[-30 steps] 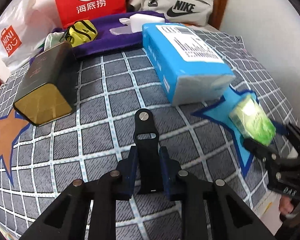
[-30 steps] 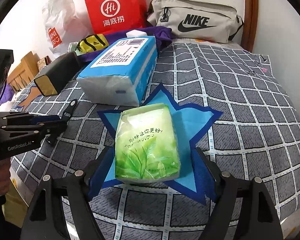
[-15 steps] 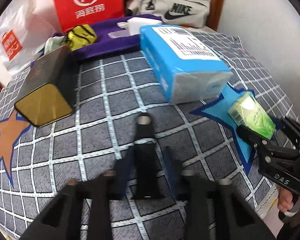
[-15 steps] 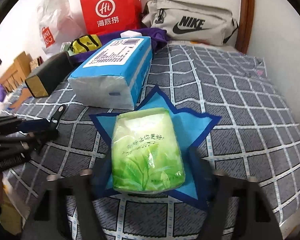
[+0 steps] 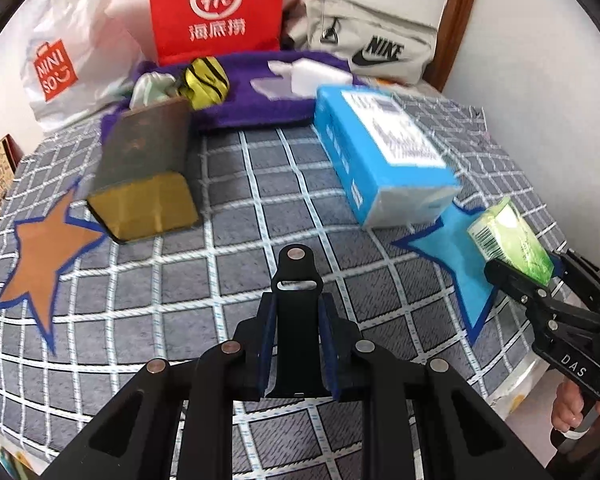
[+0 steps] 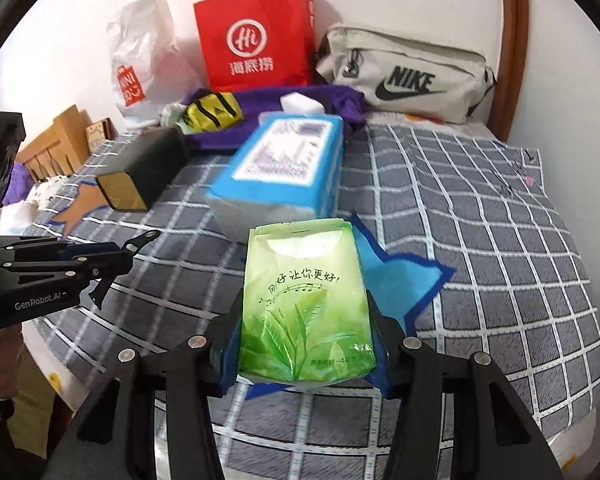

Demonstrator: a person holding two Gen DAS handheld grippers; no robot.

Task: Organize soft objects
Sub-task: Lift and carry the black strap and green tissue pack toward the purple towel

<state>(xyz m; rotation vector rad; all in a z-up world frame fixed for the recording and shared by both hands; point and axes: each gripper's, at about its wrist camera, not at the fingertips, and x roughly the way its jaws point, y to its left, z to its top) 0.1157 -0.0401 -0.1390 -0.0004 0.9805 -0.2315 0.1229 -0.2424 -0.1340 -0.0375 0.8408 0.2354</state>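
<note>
a bed covered in a grey checked sheet (image 6: 480, 216), seen from two hand-held grippers. the right gripper (image 6: 306, 344) is clenched on one green tissue pack (image 6: 306, 304), its two pads pressing the pack's left and right sides. the pack's long axis runs near to far, straight along the fingers, with its far end tipped up over one blue star patch (image 6: 412, 276); whether its near end touches the sheet cannot be told. the left gripper (image 5: 296, 344) is clamped on one black strap-like clip (image 5: 296, 312), which points away from it.

just beyond the green pack lies one large blue tissue pack (image 6: 284, 168), its long axis also near to far. it sits closer to the right gripper than to the left, which is well apart at the scene's left. further left are one black and gold box (image 5: 148, 176) and one orange star patch (image 5: 40, 248).

along the far edge stand one red paper bag (image 6: 256, 36), one white plastic bag (image 6: 140, 60) and one grey nike pouch (image 6: 404, 76).
</note>
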